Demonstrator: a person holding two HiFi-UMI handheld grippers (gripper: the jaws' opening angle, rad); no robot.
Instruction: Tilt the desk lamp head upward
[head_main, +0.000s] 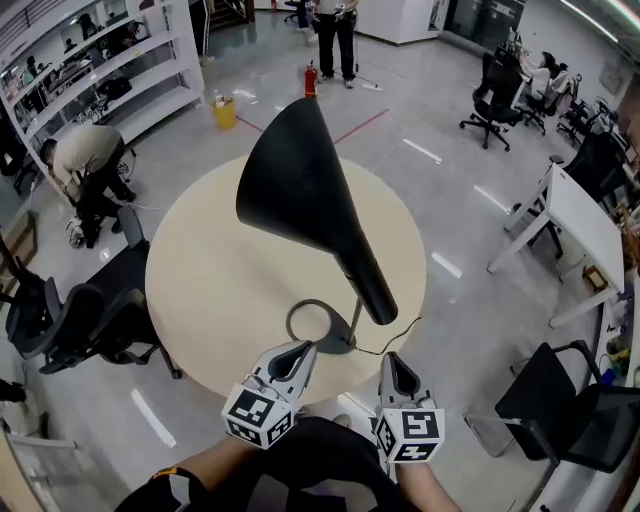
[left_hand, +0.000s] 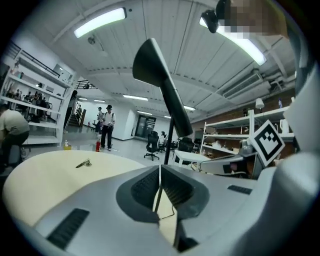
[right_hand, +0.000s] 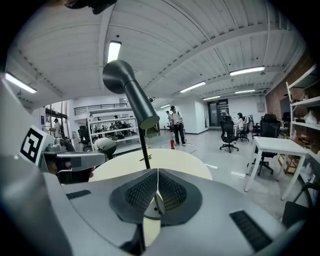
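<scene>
A black desk lamp (head_main: 310, 215) stands by the near edge of a round tabletop (head_main: 205, 290), its cone head angled over the centre. The left gripper (head_main: 293, 355) and right gripper (head_main: 399, 370) hover at that edge, both clenched on nothing.

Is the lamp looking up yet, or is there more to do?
Done, it seems: the lamp head is tipped so its wide mouth sits higher than its narrow end. In hand: nothing. The left gripper and right gripper are both shut and empty at the near edge of the table, clear of the lamp. Left: probably nothing.
</scene>
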